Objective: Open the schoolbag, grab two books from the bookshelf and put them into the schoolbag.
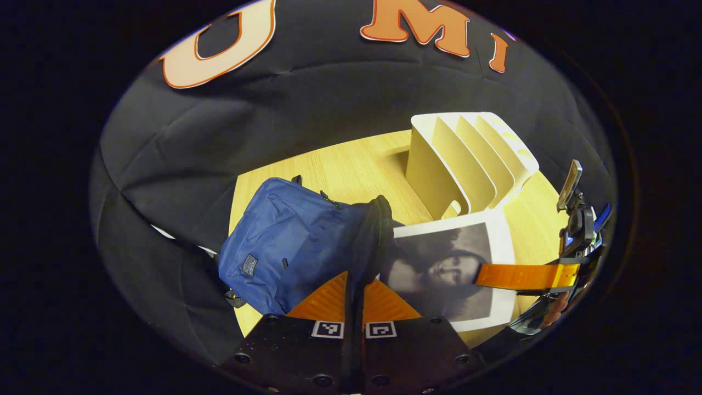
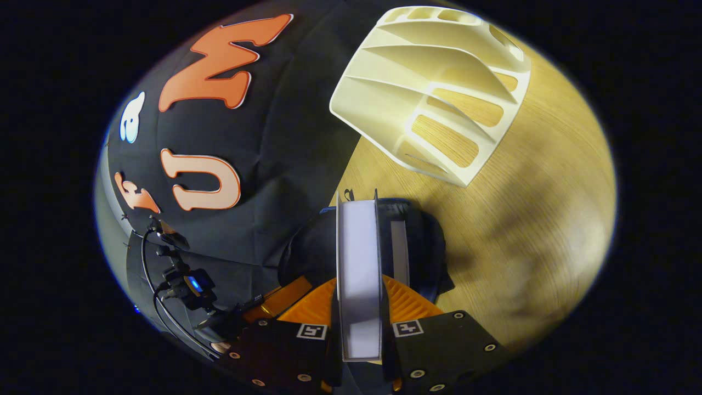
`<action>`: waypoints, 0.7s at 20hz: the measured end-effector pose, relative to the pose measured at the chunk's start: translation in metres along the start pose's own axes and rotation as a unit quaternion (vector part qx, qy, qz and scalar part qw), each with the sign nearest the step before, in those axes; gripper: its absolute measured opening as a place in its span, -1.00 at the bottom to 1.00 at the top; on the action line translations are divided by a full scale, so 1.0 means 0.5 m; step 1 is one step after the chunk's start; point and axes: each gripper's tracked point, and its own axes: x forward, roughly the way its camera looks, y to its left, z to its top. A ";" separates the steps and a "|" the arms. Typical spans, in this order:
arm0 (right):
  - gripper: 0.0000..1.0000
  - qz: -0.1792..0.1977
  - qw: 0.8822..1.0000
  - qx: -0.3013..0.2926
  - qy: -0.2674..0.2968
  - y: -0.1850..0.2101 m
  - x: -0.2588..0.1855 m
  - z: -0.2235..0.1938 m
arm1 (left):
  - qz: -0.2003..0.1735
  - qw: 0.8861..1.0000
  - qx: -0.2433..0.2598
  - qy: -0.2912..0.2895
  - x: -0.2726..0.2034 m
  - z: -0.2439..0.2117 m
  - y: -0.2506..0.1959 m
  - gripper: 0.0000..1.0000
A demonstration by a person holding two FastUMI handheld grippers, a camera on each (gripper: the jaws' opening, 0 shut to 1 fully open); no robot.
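book point(image 2: 359, 274) clamped, schoolbag point(image 1: 290, 241) rim pinched

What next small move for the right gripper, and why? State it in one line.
Probably slide the book deeper into the schoolbag. The right gripper grips the book with its front edge at the bag's mouth and most of it outside. The left gripper pinches the rim open, and the bookshelf slots look empty.

The right hand-held gripper point(image 2: 359, 307) clamps a book point(image 2: 359, 274) edge-on above the open schoolbag point(image 2: 422, 241).
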 end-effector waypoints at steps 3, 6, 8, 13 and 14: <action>-0.43 0.004 1.000 -0.002 -0.016 0.010 0.033 -0.007 | -0.003 1.000 0.011 0.005 0.005 0.002 -0.011 -0.99; -0.43 0.007 1.000 0.007 -0.026 0.019 0.072 -0.021 | -0.010 0.999 0.033 0.011 0.000 0.004 -0.030 -0.99; -0.43 0.007 1.000 0.012 -0.028 0.027 0.099 -0.031 | -0.016 0.999 0.044 0.014 -0.001 0.006 -0.048 -0.99; -0.43 0.011 0.999 0.020 -0.026 0.042 0.160 -0.051 | -0.031 0.997 0.063 0.017 0.004 0.009 -0.073 -1.00; -0.43 0.012 0.999 0.022 -0.022 0.042 0.170 -0.055 | -0.034 0.997 0.062 0.017 0.002 0.007 -0.074 -1.00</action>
